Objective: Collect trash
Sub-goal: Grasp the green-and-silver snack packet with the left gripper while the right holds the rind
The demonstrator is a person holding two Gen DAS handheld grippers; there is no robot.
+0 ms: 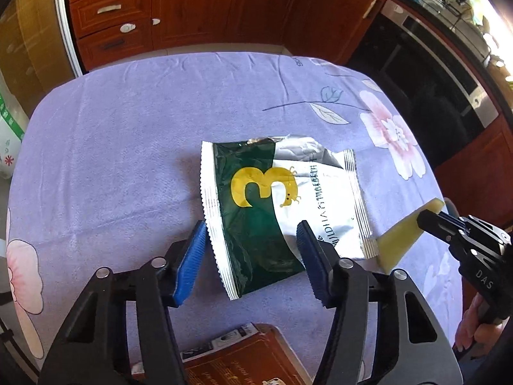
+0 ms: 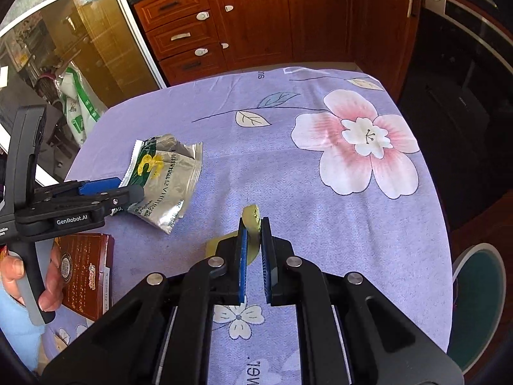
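Note:
An opened green and silver snack wrapper [image 1: 275, 205] with a yellow "3" lies flat on the purple floral tablecloth [image 1: 128, 147]. My left gripper [image 1: 251, 240] is open, its blue pads on either side of the wrapper's near edge, just above it. The wrapper also shows in the right wrist view [image 2: 166, 176], with the left gripper [image 2: 105, 192] at its left edge. My right gripper [image 2: 253, 231] is shut on a pale yellow-green scrap [image 2: 251, 221], held above the cloth. The scrap shows in the left wrist view [image 1: 404, 234], right of the wrapper.
A brown printed box [image 2: 85, 269] lies at the table's near left edge, also low in the left wrist view [image 1: 243, 362]. Wooden cabinets [image 2: 256, 22] and a dark oven [image 2: 465, 96] stand beyond the table. A round green stool [image 2: 477, 295] is on the right.

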